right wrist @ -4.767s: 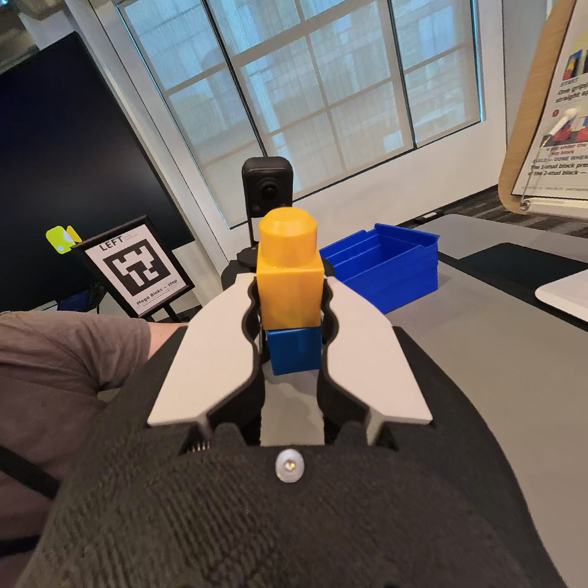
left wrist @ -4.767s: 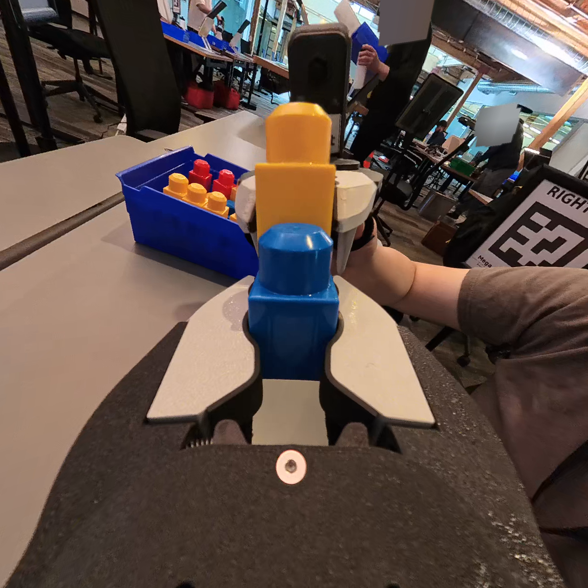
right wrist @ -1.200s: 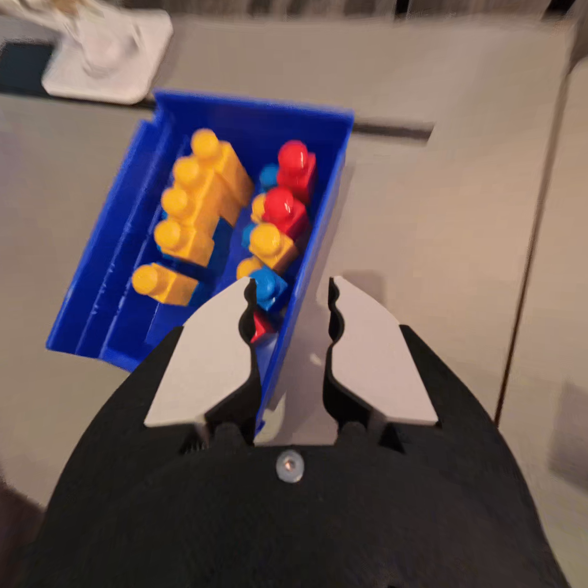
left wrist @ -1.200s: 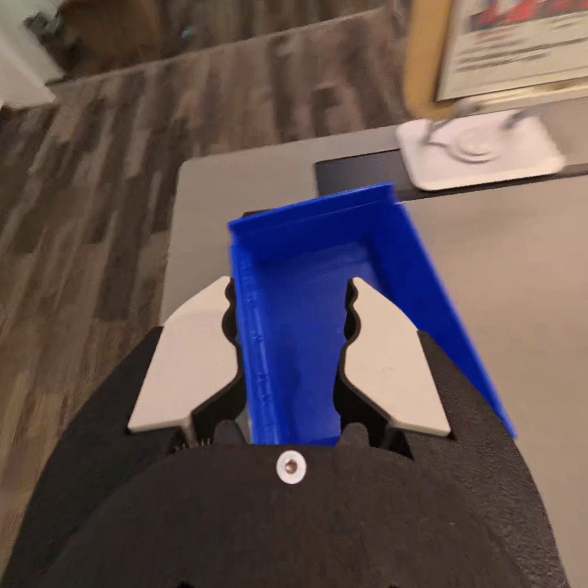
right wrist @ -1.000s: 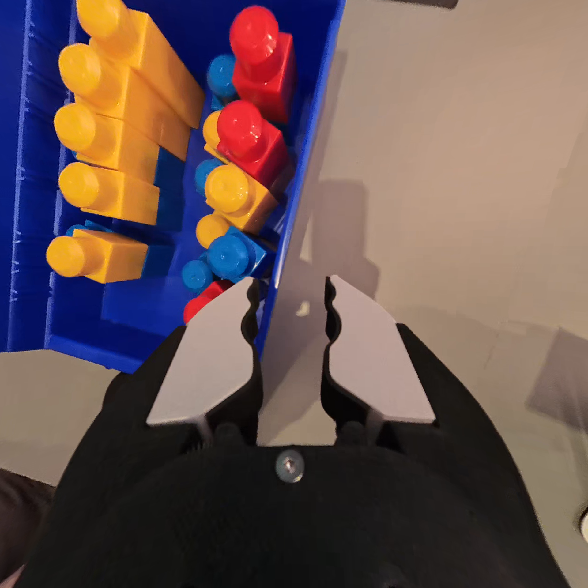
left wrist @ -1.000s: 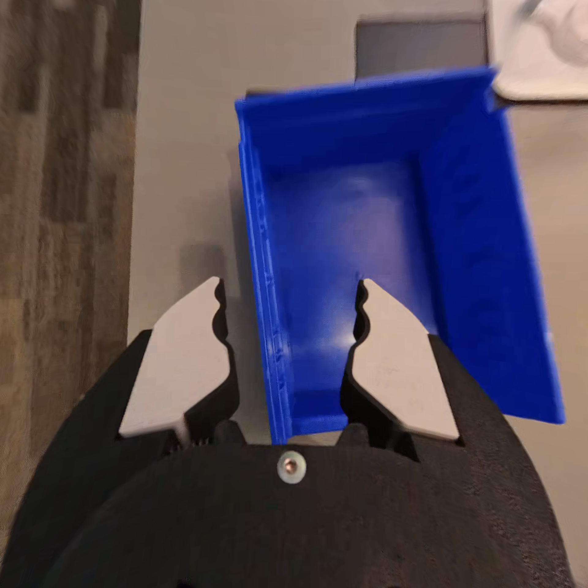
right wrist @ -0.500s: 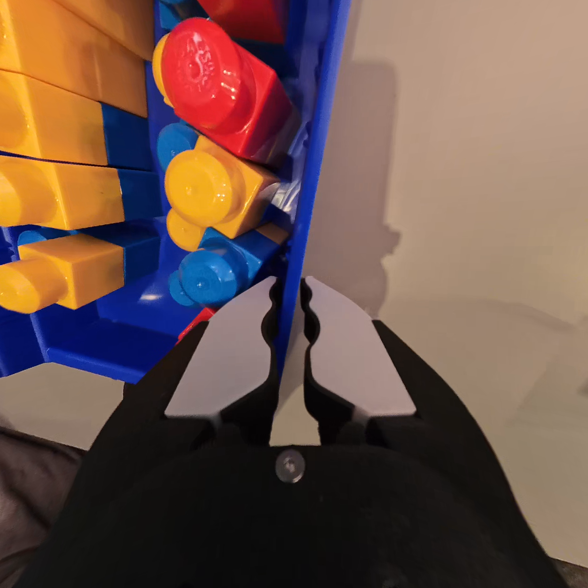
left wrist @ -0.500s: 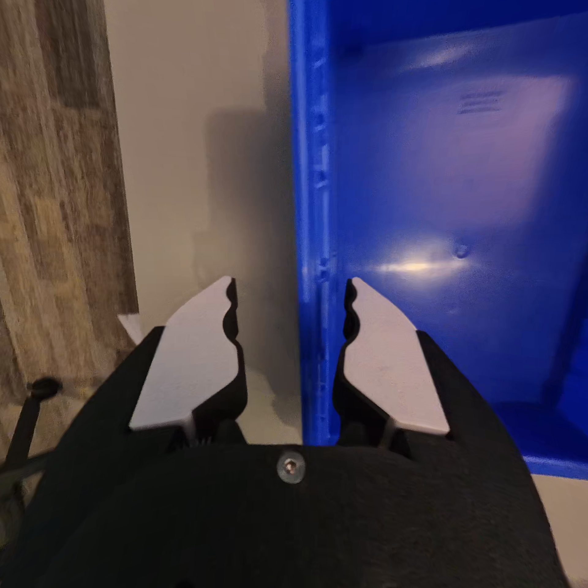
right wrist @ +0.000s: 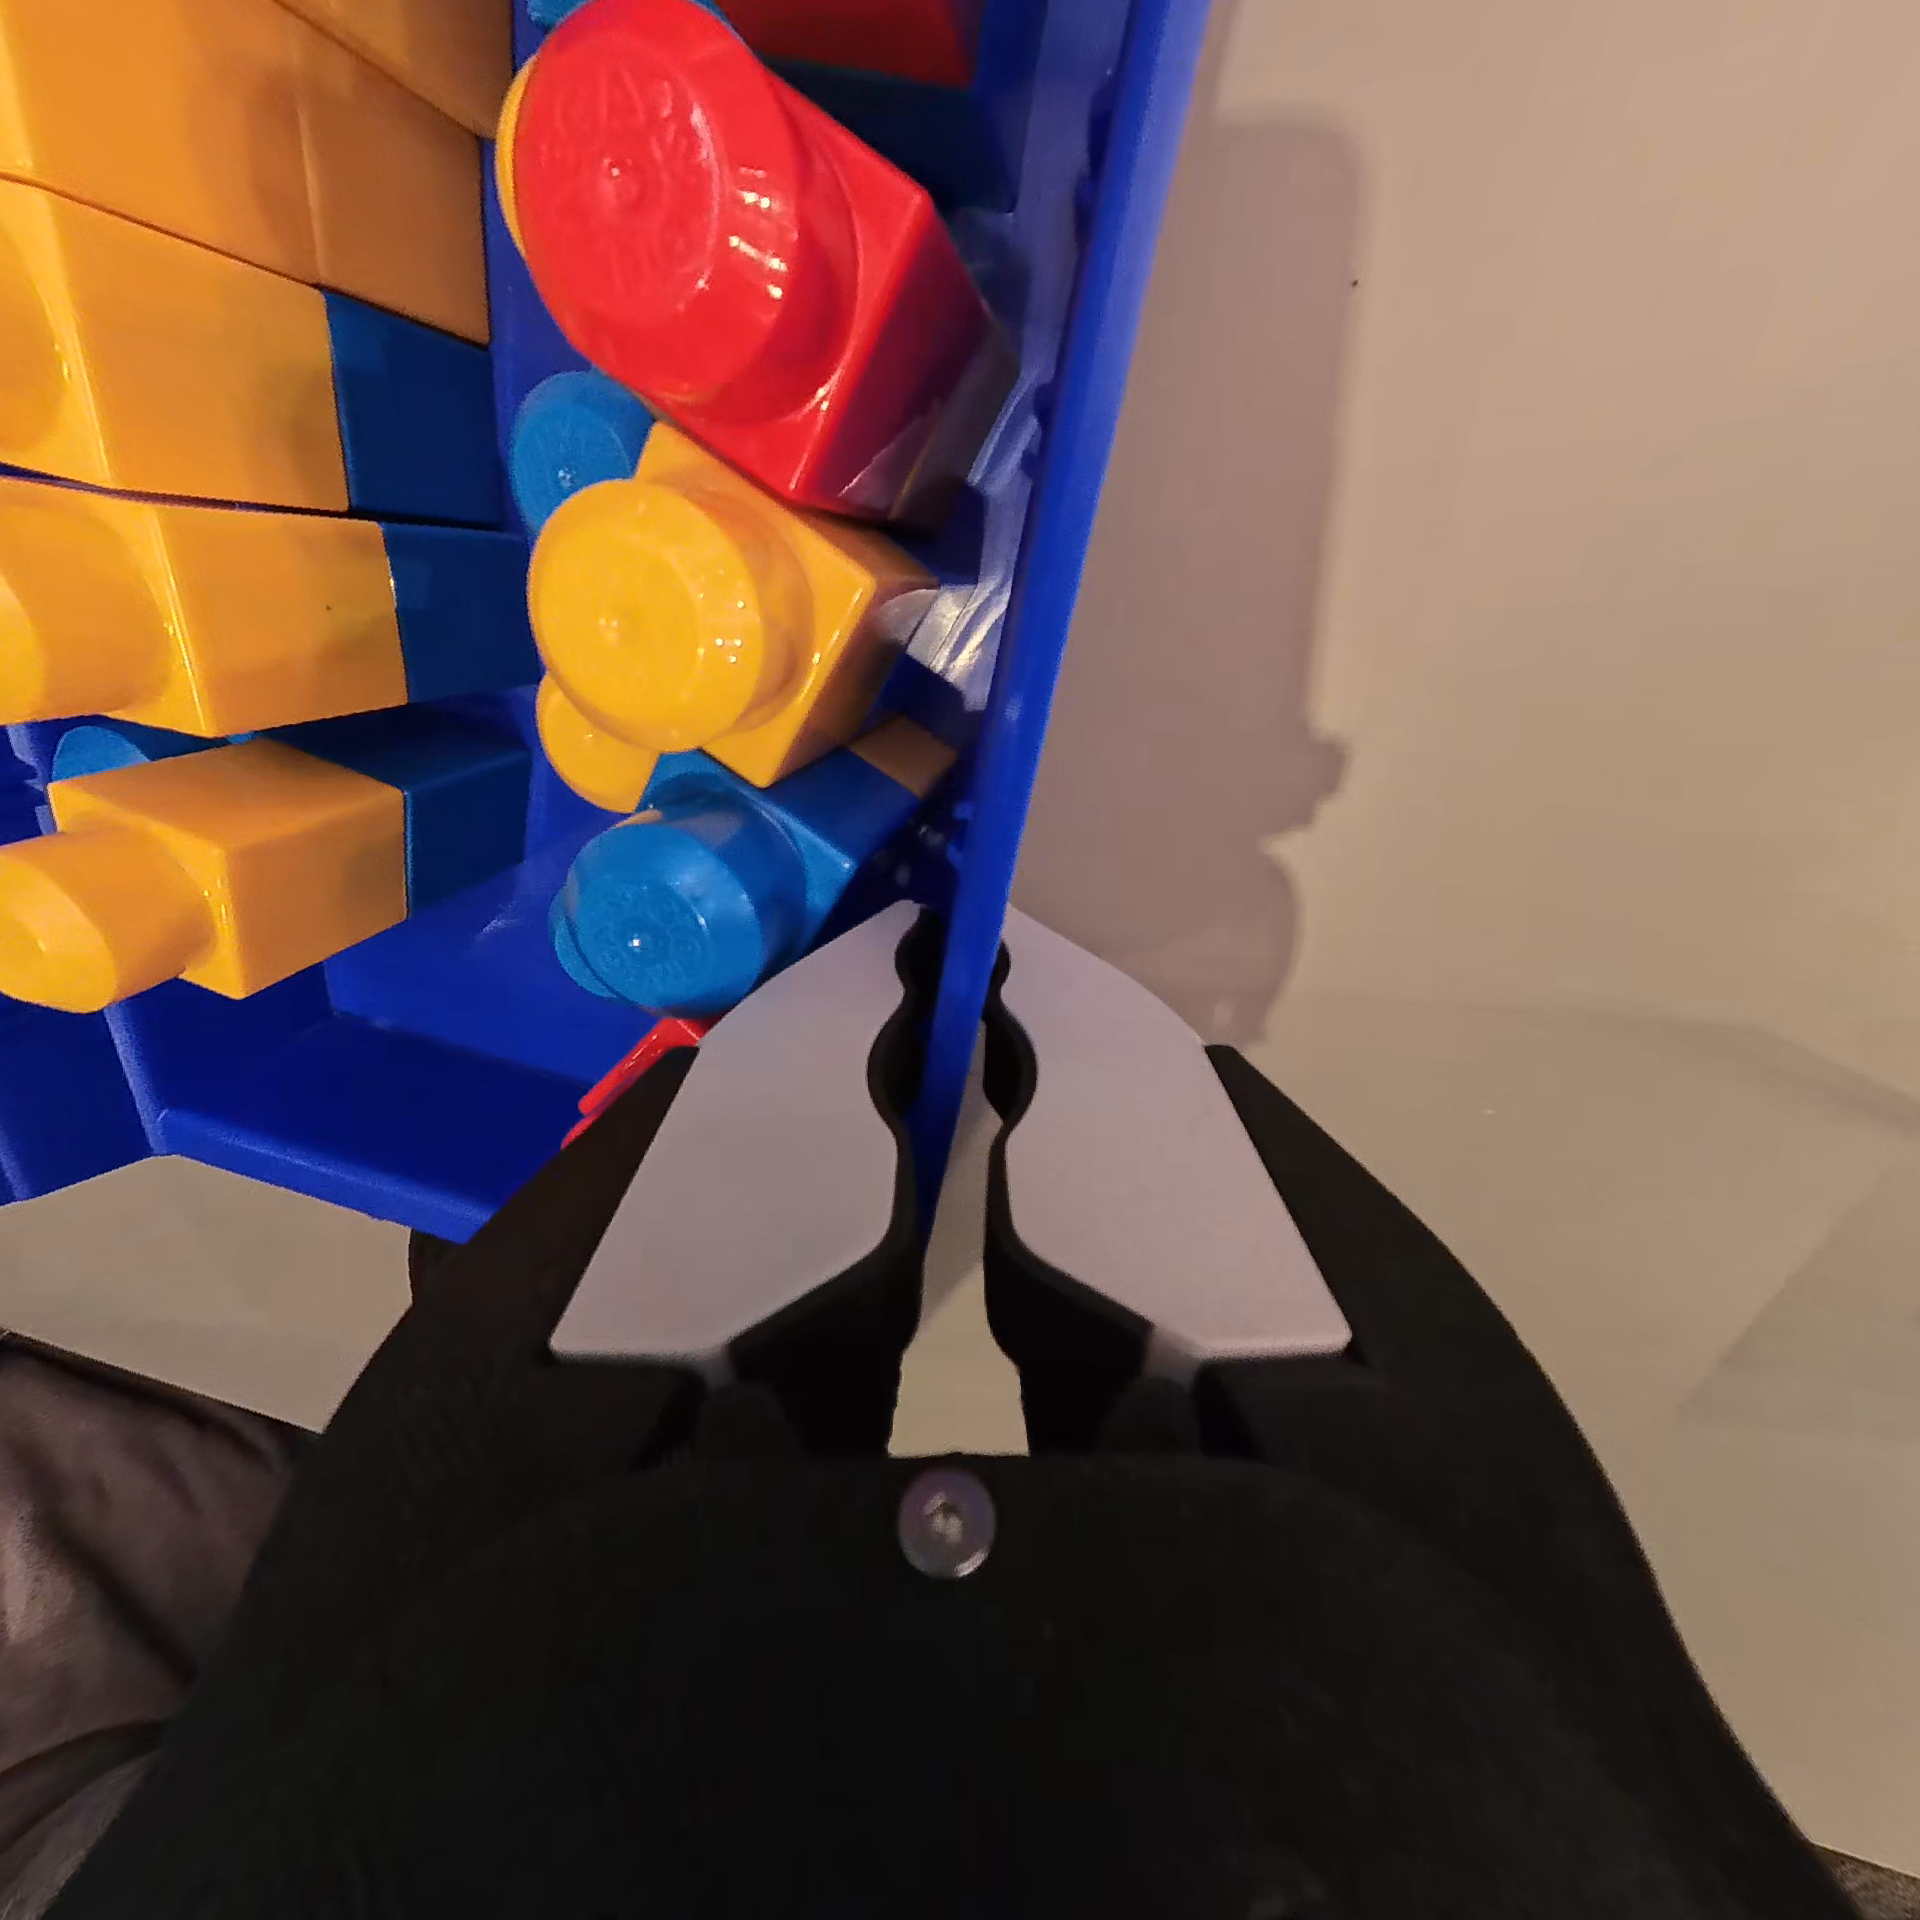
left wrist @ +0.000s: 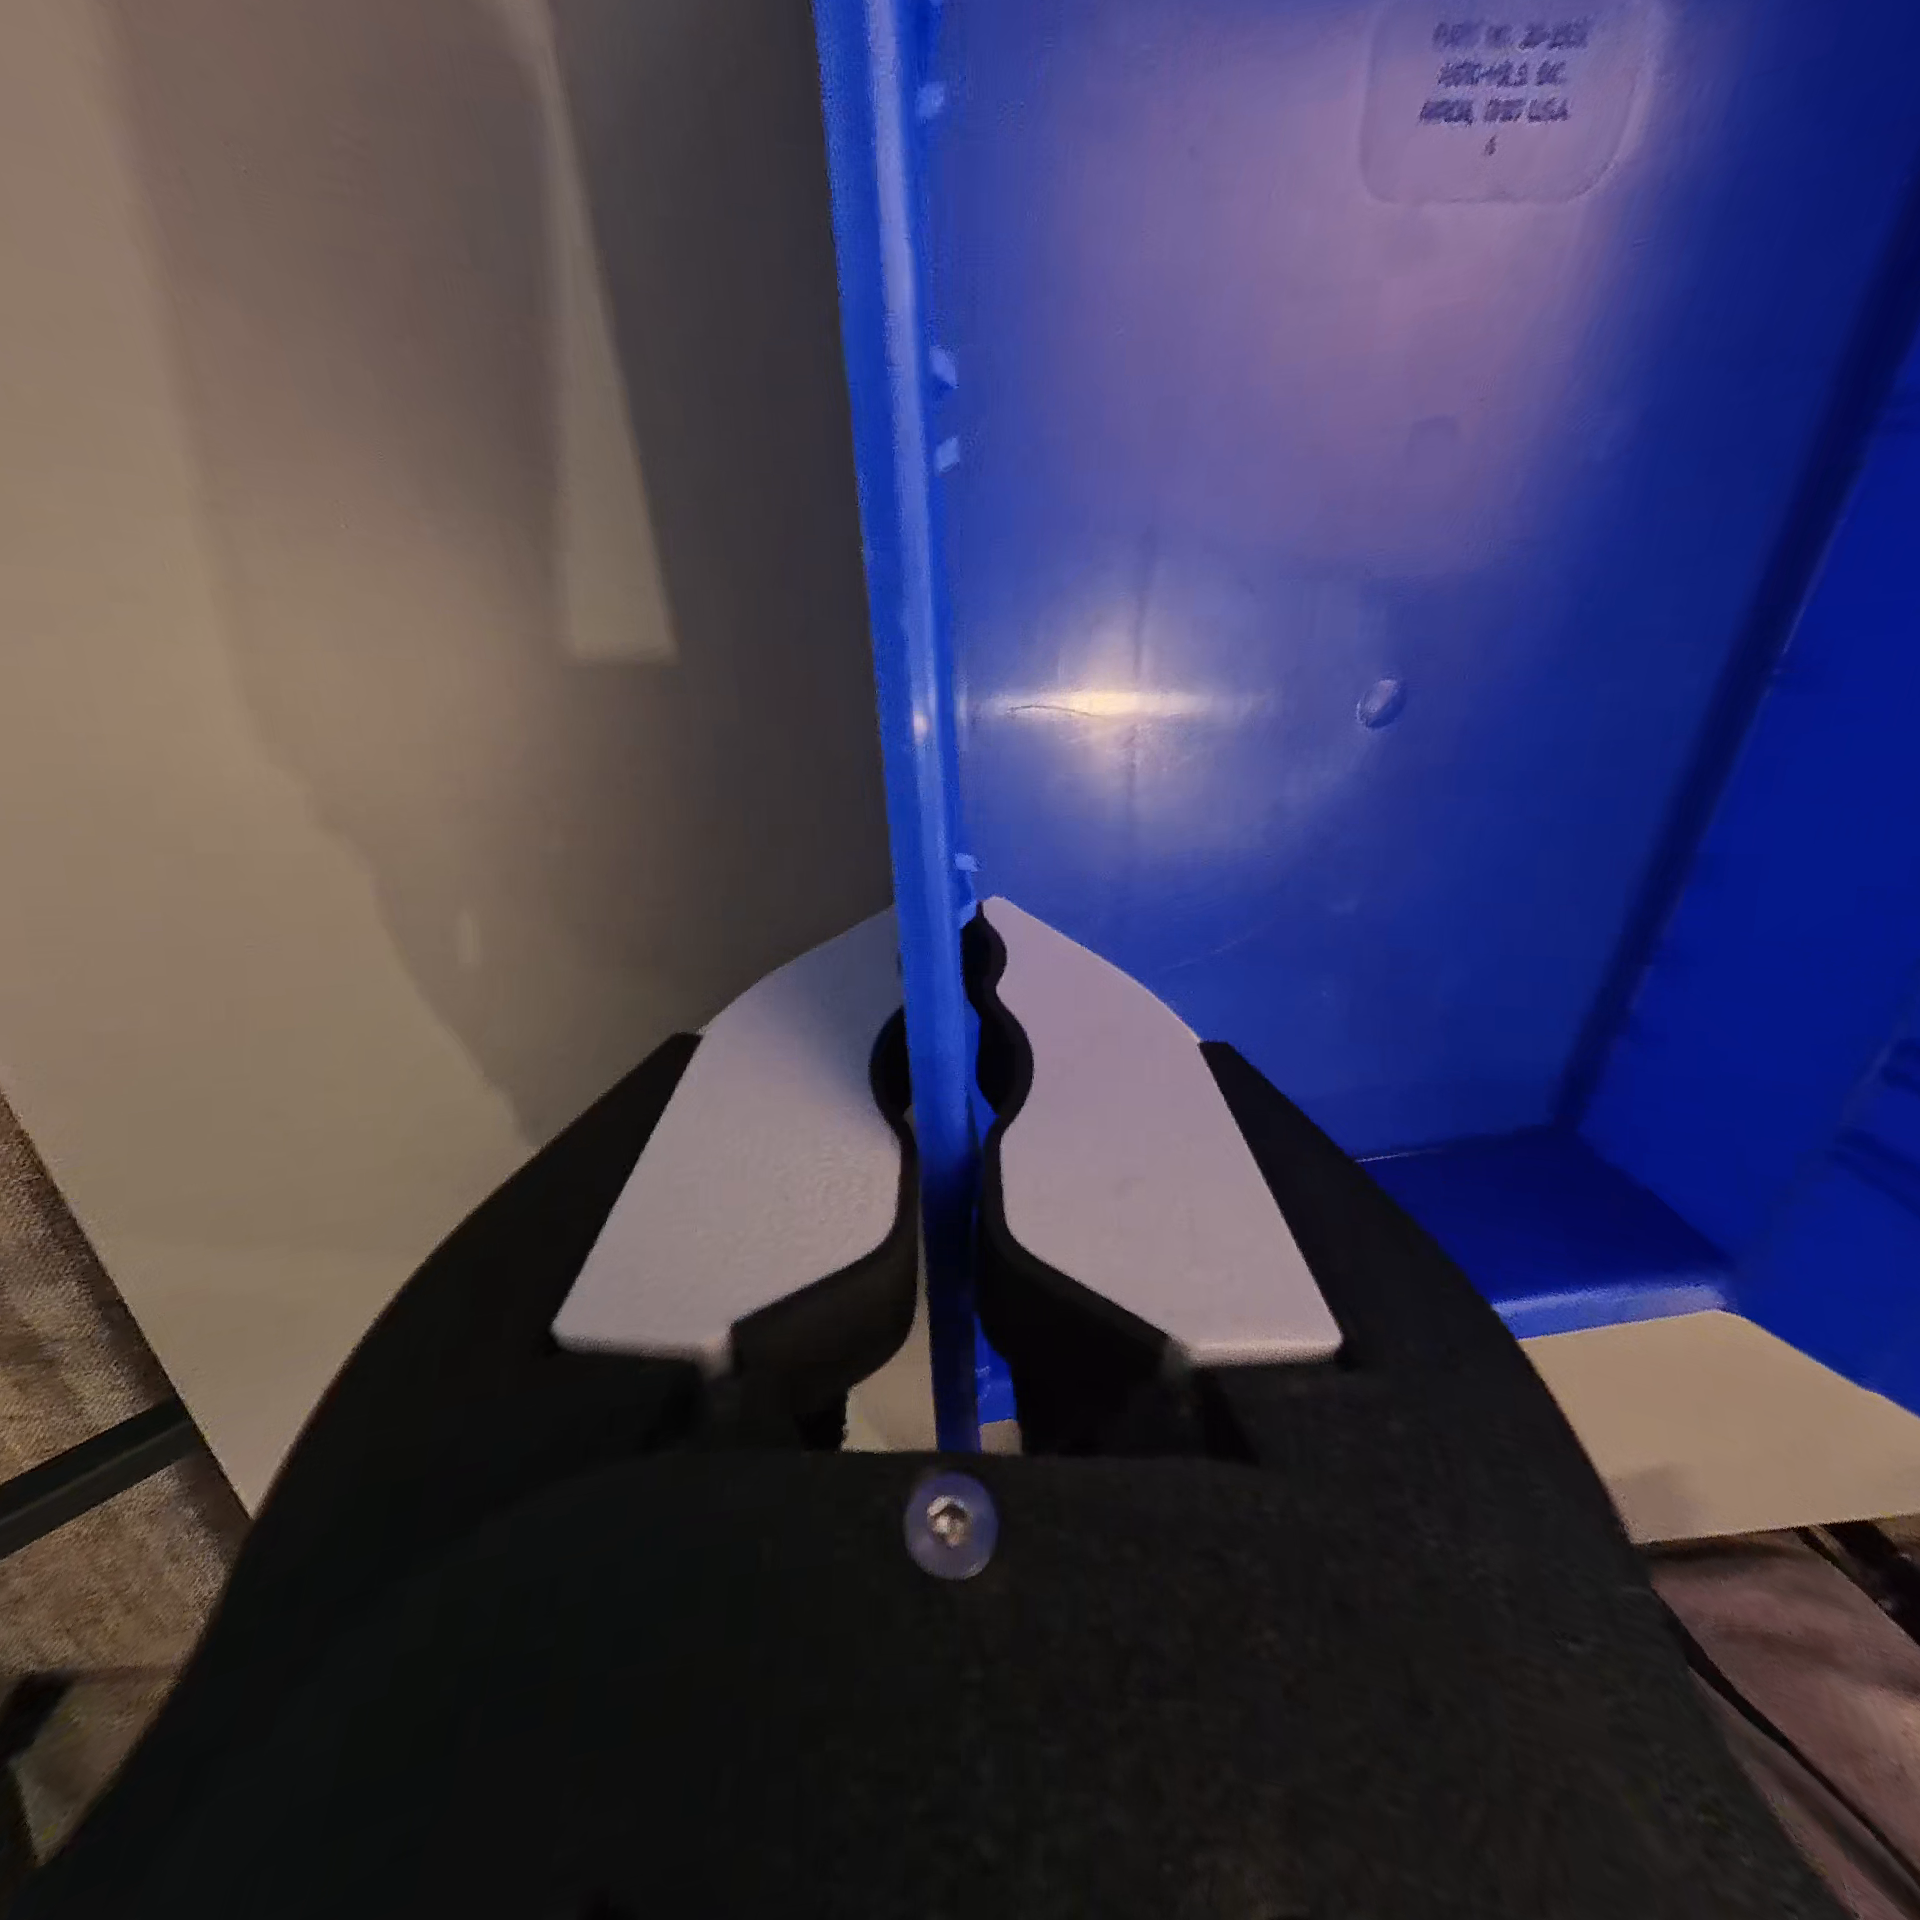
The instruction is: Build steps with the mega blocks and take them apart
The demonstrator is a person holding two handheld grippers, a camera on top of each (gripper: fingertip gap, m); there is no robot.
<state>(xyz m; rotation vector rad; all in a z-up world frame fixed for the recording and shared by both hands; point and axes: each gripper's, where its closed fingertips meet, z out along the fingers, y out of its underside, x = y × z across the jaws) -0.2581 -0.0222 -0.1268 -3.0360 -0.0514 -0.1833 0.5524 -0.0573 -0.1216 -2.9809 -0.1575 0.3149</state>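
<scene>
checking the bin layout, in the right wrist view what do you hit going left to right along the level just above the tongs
yellow block lying on its side → blue block with its round stud toward the camera → right side wall of the blue bin, clamped lower down by the right tongs → bare grey table

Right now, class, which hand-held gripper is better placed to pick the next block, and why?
Probably the right hand-held gripper. It is clamped on the wall of the blue bin holding the blocks, with a blue block just beside its fingertips. The left hand-held gripper grips the empty blue bin.
</scene>
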